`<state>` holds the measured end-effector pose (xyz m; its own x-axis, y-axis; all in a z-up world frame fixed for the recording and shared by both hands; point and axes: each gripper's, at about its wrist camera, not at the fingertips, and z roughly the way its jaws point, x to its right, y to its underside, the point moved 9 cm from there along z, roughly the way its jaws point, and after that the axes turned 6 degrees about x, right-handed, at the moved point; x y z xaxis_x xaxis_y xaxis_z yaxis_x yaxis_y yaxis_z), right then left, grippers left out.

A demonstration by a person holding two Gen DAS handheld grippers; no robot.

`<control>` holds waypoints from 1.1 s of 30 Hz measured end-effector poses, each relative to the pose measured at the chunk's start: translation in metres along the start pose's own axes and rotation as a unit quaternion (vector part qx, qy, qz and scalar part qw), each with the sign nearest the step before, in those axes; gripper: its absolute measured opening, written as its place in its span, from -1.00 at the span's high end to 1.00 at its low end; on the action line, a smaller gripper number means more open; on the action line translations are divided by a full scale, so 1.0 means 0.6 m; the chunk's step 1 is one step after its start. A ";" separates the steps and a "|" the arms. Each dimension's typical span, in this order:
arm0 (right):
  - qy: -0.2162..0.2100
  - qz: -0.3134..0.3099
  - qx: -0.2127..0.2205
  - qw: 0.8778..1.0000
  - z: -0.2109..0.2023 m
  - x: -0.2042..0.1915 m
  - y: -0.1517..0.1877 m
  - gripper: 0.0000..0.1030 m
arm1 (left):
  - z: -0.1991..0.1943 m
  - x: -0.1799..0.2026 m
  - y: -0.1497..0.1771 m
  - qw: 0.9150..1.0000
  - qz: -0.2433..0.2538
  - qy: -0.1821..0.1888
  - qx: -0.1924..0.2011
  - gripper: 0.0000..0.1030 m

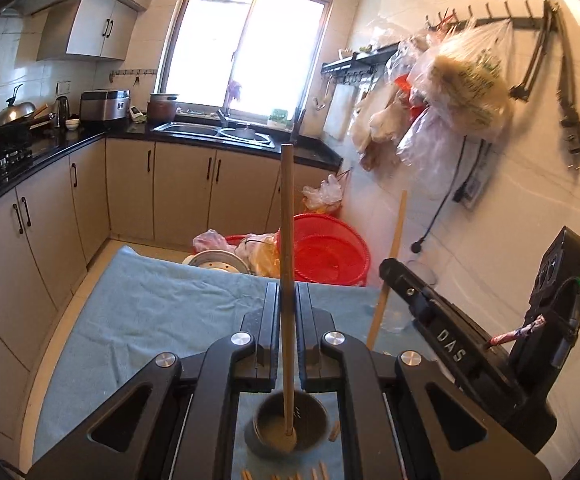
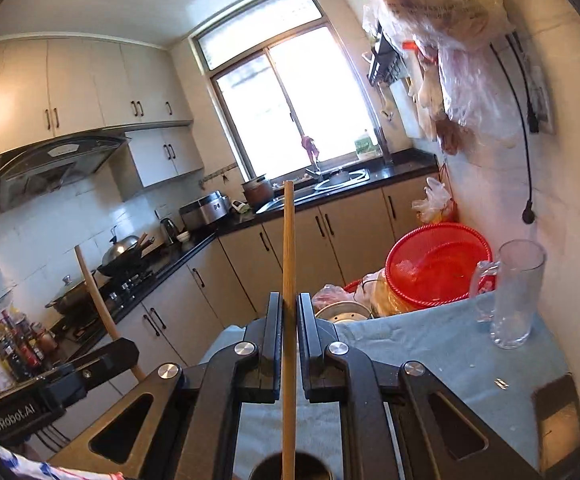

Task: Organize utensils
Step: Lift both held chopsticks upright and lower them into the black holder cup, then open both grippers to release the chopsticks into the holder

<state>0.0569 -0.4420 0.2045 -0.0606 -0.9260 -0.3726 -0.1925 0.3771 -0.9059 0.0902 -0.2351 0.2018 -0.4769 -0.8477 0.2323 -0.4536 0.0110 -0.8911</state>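
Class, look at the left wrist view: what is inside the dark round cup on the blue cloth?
The dark cup holds the lower end of a wooden chopstick, gripped by the left gripper. The cup's floor looks pale; nothing else shows inside, though the near wall hides part.

Left claw (image 1: 288, 300) and right claw (image 2: 289, 312): black, silver bolts. Chopstick (image 1: 287, 260): tan wood. Cup (image 1: 286, 428): dark grey. Bench cloth (image 1: 150, 308): pale blue. Basket (image 1: 329, 252) at 1 o'clock: red. Glass mug (image 2: 515, 292): clear. Cabinets (image 1: 182, 192): beige, black handles.

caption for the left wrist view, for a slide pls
Left gripper clamps an upright wooden chopstick whose lower end sits in a dark cup on the blue cloth.
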 end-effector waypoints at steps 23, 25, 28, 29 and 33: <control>0.021 0.011 -0.110 0.994 0.047 0.066 0.159 0.31 | 0.059 -0.027 0.108 0.996 -0.014 -0.027 -0.082 0.58; 0.021 0.012 -0.107 0.994 0.036 0.064 0.152 0.31 | 0.043 -0.031 0.104 0.997 -0.015 -0.033 -0.074 0.44; 0.019 0.009 -0.103 0.994 0.015 0.058 0.140 0.30 | 0.005 -0.040 0.101 0.997 -0.013 -0.045 -0.060 0.41; 0.020 0.007 -0.101 0.995 0.008 0.055 0.137 0.29 | -0.010 -0.043 0.101 0.997 -0.012 -0.048 -0.057 0.38; 0.027 -0.004 -0.094 0.995 -0.040 0.052 0.123 0.11 | -0.065 -0.051 0.107 0.997 -0.006 -0.058 -0.041 0.17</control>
<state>0.0174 -0.4434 0.1311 -0.1104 -0.9302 -0.3499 -0.3731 0.3651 -0.8529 0.0462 -0.1878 0.1528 -0.3828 -0.9035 0.1925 -0.5211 0.0391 -0.8526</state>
